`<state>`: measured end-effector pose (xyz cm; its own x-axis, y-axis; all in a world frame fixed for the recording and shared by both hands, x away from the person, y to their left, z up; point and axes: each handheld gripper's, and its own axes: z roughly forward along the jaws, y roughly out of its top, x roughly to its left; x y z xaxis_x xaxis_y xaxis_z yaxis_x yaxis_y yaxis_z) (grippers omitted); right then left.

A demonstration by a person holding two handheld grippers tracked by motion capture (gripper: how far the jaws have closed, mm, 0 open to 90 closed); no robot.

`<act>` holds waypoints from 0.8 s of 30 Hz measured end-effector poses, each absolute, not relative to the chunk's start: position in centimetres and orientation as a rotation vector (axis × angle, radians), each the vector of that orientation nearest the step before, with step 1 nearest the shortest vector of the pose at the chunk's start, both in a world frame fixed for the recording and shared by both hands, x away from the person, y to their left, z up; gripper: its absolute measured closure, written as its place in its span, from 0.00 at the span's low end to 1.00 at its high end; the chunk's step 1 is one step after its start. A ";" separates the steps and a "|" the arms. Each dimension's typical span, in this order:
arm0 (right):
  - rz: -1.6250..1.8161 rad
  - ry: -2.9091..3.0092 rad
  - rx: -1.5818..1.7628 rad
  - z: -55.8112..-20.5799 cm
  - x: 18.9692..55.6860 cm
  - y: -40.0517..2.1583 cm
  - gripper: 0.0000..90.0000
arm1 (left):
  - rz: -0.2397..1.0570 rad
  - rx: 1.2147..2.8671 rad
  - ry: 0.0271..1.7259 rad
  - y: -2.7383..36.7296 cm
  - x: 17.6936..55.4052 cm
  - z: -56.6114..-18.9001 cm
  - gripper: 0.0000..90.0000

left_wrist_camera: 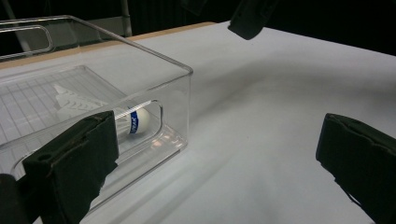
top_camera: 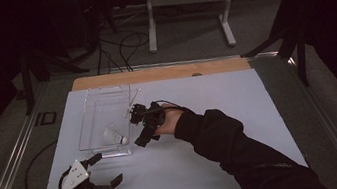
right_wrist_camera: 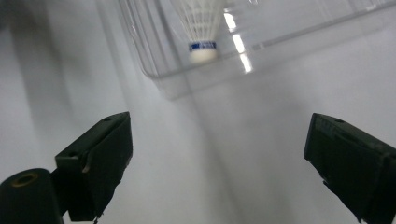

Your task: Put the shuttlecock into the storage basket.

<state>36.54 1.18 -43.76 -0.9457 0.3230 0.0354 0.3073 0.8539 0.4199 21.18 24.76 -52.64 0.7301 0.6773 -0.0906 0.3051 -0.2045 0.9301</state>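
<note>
A white shuttlecock (top_camera: 115, 137) with a blue band lies on its side in the near right corner of a clear plastic box (top_camera: 90, 117) on the white table. My right gripper (top_camera: 137, 128) hovers open just right of that corner, with nothing between its jaws. In the right gripper view, the shuttlecock (right_wrist_camera: 201, 29) sits behind the box wall (right_wrist_camera: 289, 42), beyond the open right gripper (right_wrist_camera: 219, 158). My left gripper (top_camera: 105, 170) rests open near the front left, below the box. The left gripper (left_wrist_camera: 215, 163) faces the box corner (left_wrist_camera: 187, 71) and the shuttlecock (left_wrist_camera: 135, 120).
The white table surface (top_camera: 217, 97) stretches bare to the right of the box, with a wooden strip (top_camera: 163, 72) along its far edge. A white frame (top_camera: 188, 0) and cables lie on the floor beyond. A jaw of the right gripper (left_wrist_camera: 250, 18) hangs above the table.
</note>
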 end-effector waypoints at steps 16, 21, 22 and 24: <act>0.853 2.892 0.478 -45.5 35.8 -3.5 0.09 | 0.405 1.797 0.770 24.8 21.2 -52.6 0.00; 0.900 2.860 0.462 -46.0 35.5 -5.9 0.09 | 0.406 1.799 0.767 24.7 21.2 -52.7 0.00; 0.901 2.852 0.456 -46.1 35.4 -6.1 0.09 | 0.406 1.799 0.768 24.7 21.2 -52.7 0.00; 0.905 2.845 0.449 -46.2 35.2 -6.8 0.09 | 0.407 1.799 0.768 24.7 21.2 -52.6 0.00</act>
<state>35.21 -6.81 -46.24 -0.9485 0.3157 -0.0262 0.2426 0.7771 0.5807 21.19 24.67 -52.65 0.7324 0.6749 -0.0905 0.3038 -0.2050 0.9304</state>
